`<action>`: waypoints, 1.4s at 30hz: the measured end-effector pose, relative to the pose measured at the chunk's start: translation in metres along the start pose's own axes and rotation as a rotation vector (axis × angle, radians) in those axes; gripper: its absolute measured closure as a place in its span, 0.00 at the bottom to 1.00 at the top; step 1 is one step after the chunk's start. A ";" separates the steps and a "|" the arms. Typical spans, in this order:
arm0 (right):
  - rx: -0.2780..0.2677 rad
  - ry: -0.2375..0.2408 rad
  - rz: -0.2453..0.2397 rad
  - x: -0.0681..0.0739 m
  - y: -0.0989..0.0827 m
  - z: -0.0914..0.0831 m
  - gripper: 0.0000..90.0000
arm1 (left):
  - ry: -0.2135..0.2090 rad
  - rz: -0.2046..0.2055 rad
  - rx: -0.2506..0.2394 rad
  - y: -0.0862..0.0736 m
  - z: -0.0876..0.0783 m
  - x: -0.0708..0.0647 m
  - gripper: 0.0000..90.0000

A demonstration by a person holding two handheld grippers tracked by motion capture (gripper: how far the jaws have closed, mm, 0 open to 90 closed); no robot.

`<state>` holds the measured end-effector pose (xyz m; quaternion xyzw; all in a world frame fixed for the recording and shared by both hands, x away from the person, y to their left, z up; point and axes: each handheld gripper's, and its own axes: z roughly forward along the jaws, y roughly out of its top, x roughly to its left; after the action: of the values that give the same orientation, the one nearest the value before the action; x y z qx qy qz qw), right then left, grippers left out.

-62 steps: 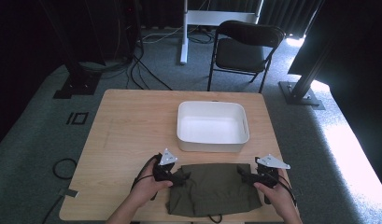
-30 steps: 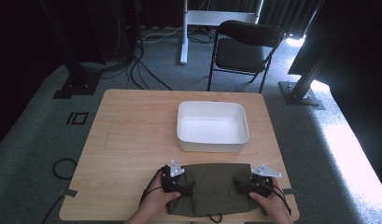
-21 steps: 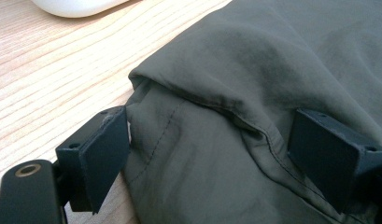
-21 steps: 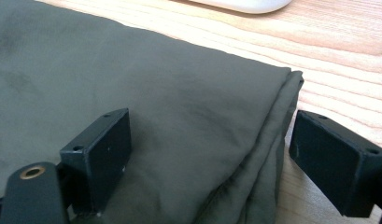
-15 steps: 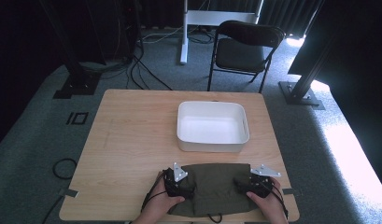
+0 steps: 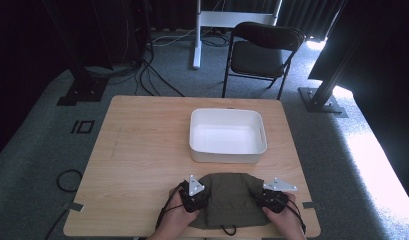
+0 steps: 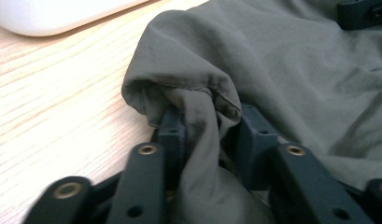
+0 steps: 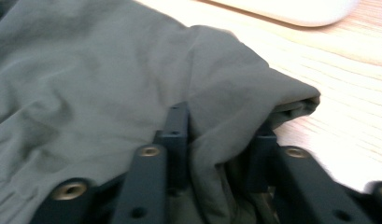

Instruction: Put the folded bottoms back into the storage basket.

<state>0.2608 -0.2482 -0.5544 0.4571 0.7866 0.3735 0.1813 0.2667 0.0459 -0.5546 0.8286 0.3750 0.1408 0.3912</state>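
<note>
Olive-green cloth [image 6: 228,199] sits at near edge of the wooden table [image 6: 142,150], roughly centre-right, folded/bunched w/ a rounded far edge. Left gripper [image 6: 194,196] is on the cloth's left side, right gripper [image 6: 273,196] on its right side, each held by a hand [image 6: 178,216] coming in from the near edge; other hand [image 6: 286,220] on the right. Left gripper view: jaws part-closed, clamped on a gathered fold of cloth [image 7: 198,116] bulging up between them, hem curled over the tips; bare wood to the left. Right gripper view: same story, jaws pinching a ridge of fabric [image 8: 216,121] between them, cloth corner hanging just past the right jaw over the wood. White rectangular tray [image 6: 227,136] is just beyond the cloth, not touching as far as I can tell. Black folding chair [image 6: 262,50] on the floor past the far side of the table, cables on the carpet far left.
</note>
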 end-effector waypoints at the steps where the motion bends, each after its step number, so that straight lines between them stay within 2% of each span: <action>1: 0.008 -0.008 -0.024 0.002 0.001 0.000 0.81 | 0.002 0.009 0.003 0.001 0.000 -0.001 0.84; 3: 0.025 -0.024 -0.046 0.006 0.004 -0.001 0.83 | -0.006 0.008 0.012 0.002 -0.001 0.000 0.87; 4: 0.036 -0.027 -0.055 0.006 0.005 -0.001 0.84 | -0.013 -0.006 0.018 0.003 -0.001 0.001 0.89; 7: 0.047 -0.014 -0.028 0.005 0.009 -0.002 0.85 | -0.041 -0.046 0.036 0.007 -0.003 0.005 0.91; 9: 0.035 -0.005 -0.010 0.003 0.010 -0.005 0.85 | -0.048 -0.044 0.034 0.009 -0.005 0.006 0.91; 15: 0.004 0.016 0.002 0.002 0.019 -0.018 0.86 | -0.060 -0.045 0.005 0.018 -0.014 0.005 0.92; 19: -0.027 0.031 0.013 0.004 0.026 -0.027 0.86 | -0.065 -0.055 -0.034 0.026 -0.023 0.006 0.92; 27: -0.072 0.045 -0.001 0.007 0.046 -0.043 0.86 | -0.065 -0.048 -0.092 0.043 -0.042 0.010 0.92; 31: -0.107 0.045 -0.005 0.005 0.058 -0.050 0.86 | -0.055 -0.031 -0.117 0.053 -0.049 0.013 0.92; 38: -0.152 0.041 -0.011 0.001 0.080 -0.058 0.86 | -0.038 -0.002 -0.163 0.072 -0.057 0.019 0.92; 42: -0.171 0.036 -0.020 -0.002 0.094 -0.061 0.86 | -0.034 -0.002 -0.193 0.085 -0.061 0.025 0.92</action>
<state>0.2789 -0.2473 -0.4436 0.4253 0.7594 0.4456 0.2095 0.2952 0.0619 -0.4524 0.7888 0.3538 0.1619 0.4757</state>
